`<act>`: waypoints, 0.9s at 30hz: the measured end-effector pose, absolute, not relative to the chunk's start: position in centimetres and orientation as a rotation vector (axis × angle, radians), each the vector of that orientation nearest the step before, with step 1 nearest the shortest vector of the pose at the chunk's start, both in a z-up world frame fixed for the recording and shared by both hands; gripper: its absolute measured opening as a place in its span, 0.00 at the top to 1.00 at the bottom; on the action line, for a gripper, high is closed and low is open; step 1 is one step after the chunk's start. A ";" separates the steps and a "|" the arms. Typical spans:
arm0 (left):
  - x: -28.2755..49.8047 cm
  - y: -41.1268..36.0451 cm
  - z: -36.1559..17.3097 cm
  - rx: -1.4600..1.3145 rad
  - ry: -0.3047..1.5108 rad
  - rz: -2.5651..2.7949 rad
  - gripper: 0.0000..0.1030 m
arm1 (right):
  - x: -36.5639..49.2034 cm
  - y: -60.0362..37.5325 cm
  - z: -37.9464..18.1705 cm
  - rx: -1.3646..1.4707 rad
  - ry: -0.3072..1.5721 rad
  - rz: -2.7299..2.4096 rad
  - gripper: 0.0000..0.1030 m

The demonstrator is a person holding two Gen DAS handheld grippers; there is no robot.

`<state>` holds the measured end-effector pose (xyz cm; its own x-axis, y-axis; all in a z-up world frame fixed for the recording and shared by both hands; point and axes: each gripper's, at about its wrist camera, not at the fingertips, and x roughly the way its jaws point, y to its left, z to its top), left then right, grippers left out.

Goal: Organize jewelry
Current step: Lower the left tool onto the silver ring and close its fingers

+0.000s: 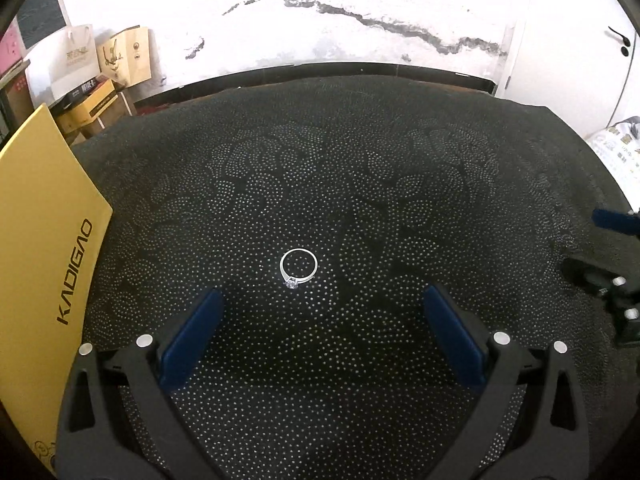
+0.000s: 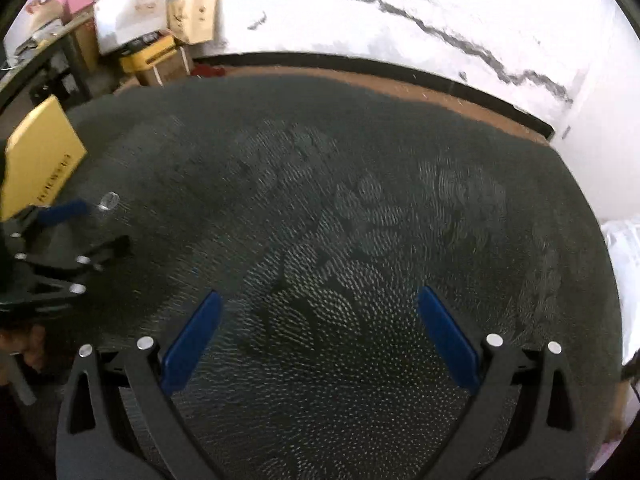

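Left claw [image 1: 322, 312]: released, blue pads [image 1: 192, 336] spread wide, nothing between them. It hangs over the worktop [image 1: 360, 168], which is covered by a black cloth with a pattern of small white dots.

Ring [image 1: 298, 267]: a thin silver band with a small clear stone. It lies flat on the cloth just ahead of the left claw, slightly nearer the left pad, touching neither. The stone faces the claw.

Yellow box [image 1: 40, 240]: flat, printed "KADIGAO", lying at the left edge of the worktop, well apart from the ring.

Right claw [image 2: 318, 316]: released, blue pads [image 2: 448, 340] spread wide, holding nothing. It hangs over the bare dotted cloth at the right part of the worktop. The right wrist view is motion-blurred; there the ring [image 2: 109, 201] shows only as a pale smear just ahead of the left claw's tips.

Background: cardboard boxes and paper bags [image 1: 120, 54] stacked against a white wall [image 1: 320, 20] with a dark crack.
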<state>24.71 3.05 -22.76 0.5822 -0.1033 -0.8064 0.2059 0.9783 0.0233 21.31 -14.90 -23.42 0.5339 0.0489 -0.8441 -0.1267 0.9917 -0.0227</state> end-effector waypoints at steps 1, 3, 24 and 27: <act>24.6 3.3 -22.7 0.117 0.931 -0.181 0.07 | 21.4 -15.0 -23.9 -0.079 1.011 0.100 0.08; 24.5 3.4 -22.7 0.118 0.925 -0.171 0.10 | 21.4 -15.1 -24.2 -0.066 1.002 0.103 0.08; 24.1 2.6 -22.2 0.163 0.877 -0.156 0.83 | 19.6 -15.1 -23.1 -0.071 0.962 0.180 0.83; 24.0 2.6 -22.1 0.156 0.884 -0.155 0.84 | 19.4 -14.5 -23.0 -0.066 0.968 0.202 0.99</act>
